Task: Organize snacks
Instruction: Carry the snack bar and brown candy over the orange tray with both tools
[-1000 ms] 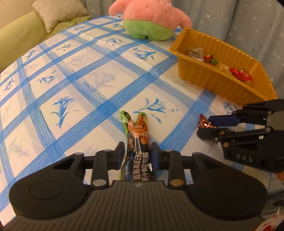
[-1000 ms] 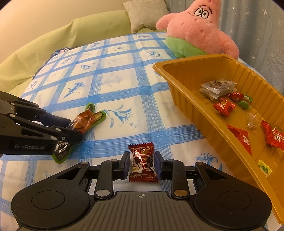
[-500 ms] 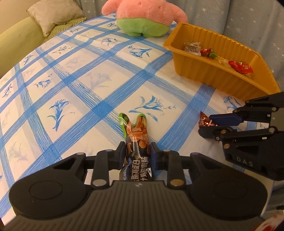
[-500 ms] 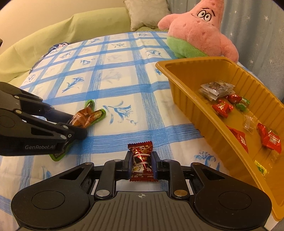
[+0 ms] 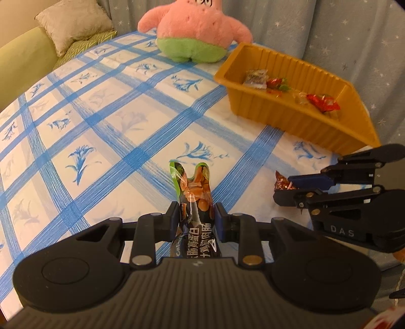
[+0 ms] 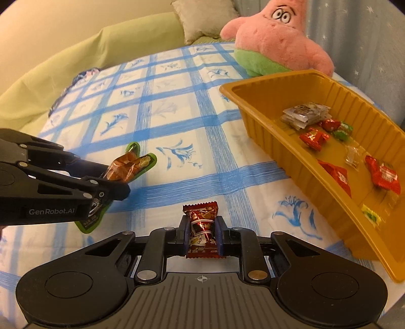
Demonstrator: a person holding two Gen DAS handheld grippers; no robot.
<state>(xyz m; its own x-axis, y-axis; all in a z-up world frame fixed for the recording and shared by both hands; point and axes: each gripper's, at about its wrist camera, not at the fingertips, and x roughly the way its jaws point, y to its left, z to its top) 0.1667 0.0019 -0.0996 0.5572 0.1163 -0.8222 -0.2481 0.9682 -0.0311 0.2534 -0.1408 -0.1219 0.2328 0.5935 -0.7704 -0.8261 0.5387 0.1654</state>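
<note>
Between ribbed pads (image 6: 219, 234): crinkly foil candy (image 6: 202, 229).

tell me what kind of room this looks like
Most likely a home living room. A green sofa with a beige cushion sits behind a table under a blue-checked floral tablecloth, a pink star-shaped plush toy rests on it, and star-print grey curtains hang behind.

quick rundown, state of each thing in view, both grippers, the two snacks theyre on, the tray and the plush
left gripper: shut on the sausage snack
sausage snack: clamped between the left fingers
right gripper: shut on the red candy
red candy: clamped between the right fingers
orange tray: upright on the tablecloth, several wrapped snacks inside
pink plush: sitting beyond the tray
</note>
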